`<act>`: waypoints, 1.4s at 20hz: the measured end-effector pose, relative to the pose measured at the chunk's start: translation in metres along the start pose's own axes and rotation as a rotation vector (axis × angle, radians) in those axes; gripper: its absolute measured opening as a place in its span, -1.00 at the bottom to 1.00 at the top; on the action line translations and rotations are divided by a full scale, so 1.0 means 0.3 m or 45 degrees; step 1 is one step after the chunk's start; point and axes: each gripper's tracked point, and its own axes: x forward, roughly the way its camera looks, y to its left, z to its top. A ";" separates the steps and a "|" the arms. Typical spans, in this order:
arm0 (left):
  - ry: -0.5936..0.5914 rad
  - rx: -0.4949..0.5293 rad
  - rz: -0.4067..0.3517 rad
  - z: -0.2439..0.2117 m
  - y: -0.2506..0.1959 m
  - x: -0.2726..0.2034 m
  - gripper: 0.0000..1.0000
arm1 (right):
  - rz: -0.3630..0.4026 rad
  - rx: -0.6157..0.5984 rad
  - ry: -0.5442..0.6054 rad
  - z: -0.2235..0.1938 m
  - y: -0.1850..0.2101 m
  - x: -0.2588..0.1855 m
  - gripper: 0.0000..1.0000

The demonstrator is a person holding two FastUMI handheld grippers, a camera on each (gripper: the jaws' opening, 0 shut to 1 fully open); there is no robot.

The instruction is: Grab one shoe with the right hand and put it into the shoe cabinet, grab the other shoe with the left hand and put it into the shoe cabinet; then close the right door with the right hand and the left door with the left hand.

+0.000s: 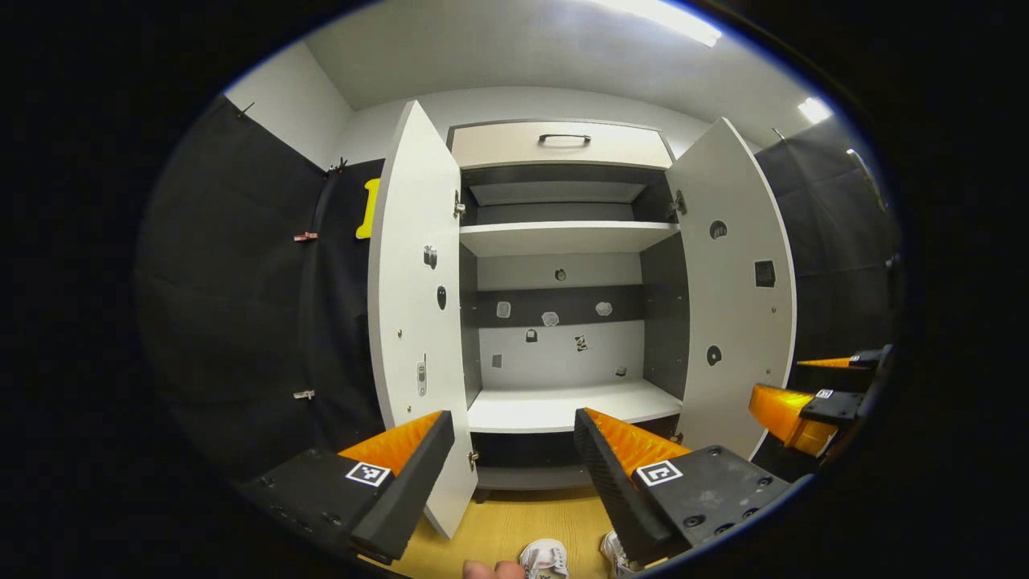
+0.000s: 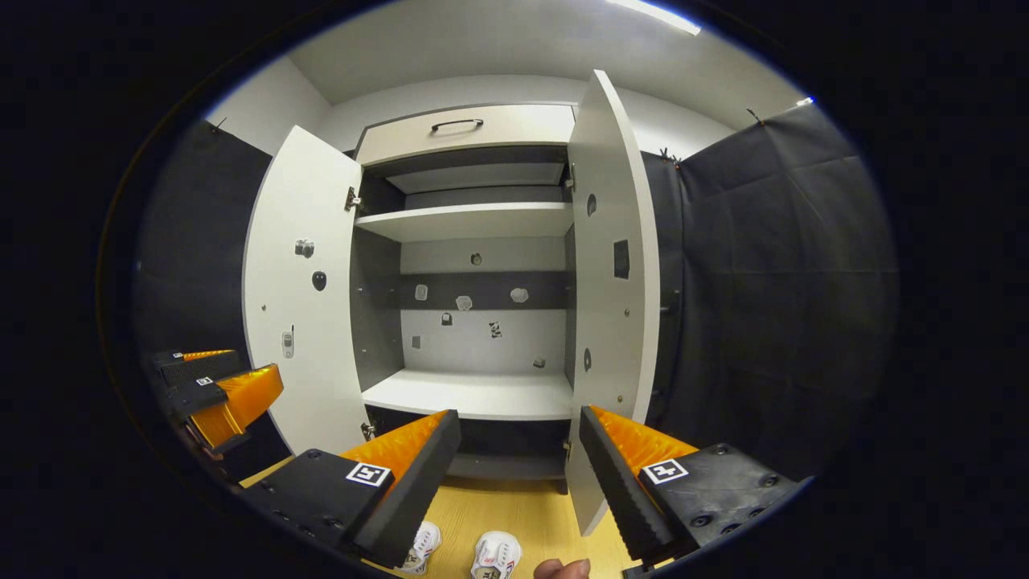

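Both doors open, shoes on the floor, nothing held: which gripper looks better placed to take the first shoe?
Right, narrowly. The right gripper is open, with both shoes showing between its fingers. The left gripper is equally open.

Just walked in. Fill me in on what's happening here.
A person holds two tongs in front of an open shoe cabinet. Both its doors stand wide and the lower shelf is bare. The left tongs and right tongs are open, holding nothing. Two white shoes sit on the wood floor below.
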 end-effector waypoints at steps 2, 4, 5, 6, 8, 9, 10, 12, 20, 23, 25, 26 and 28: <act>0.009 -0.001 0.005 -0.014 0.012 0.001 0.89 | 0.022 0.011 0.047 -0.063 0.026 -0.009 0.95; 0.014 0.007 0.009 -0.027 0.023 -0.005 0.89 | 0.046 0.044 0.104 -0.143 0.053 -0.022 0.95; 0.014 0.011 0.010 -0.036 0.024 -0.009 0.89 | 0.054 0.060 0.136 -0.189 0.066 -0.030 0.96; 0.013 0.014 0.011 -0.042 0.027 -0.014 0.89 | 0.065 0.073 0.171 -0.243 0.079 -0.040 0.95; 0.019 0.014 0.010 -0.055 0.030 -0.023 0.89 | 0.083 0.078 0.232 -0.352 0.098 -0.058 0.95; 0.023 0.012 0.011 -0.066 0.032 -0.028 0.89 | 0.092 0.088 0.281 -0.420 0.108 -0.072 0.96; 0.028 0.008 0.011 -0.073 0.034 -0.032 0.90 | 0.103 0.098 0.330 -0.485 0.115 -0.087 0.96; 0.038 0.003 0.019 -0.085 0.043 -0.042 0.90 | 0.107 0.084 0.430 -0.629 0.121 -0.109 0.97; 0.076 0.011 0.086 -0.130 0.113 -0.085 0.90 | 0.182 0.187 0.846 -1.098 0.201 -0.190 0.91; 0.091 0.023 0.109 -0.151 0.139 -0.098 0.90 | 0.150 0.223 0.982 -1.250 0.200 -0.202 0.73; 0.102 0.030 0.130 -0.168 0.157 -0.105 0.90 | 0.120 0.222 1.028 -1.338 0.193 -0.192 0.67; 0.107 0.033 0.139 -0.177 0.166 -0.107 0.89 | 0.120 0.226 1.041 -1.376 0.201 -0.182 0.68; 0.114 0.037 0.150 -0.195 0.179 -0.118 0.90 | 0.075 0.207 1.049 -1.443 0.185 -0.157 0.34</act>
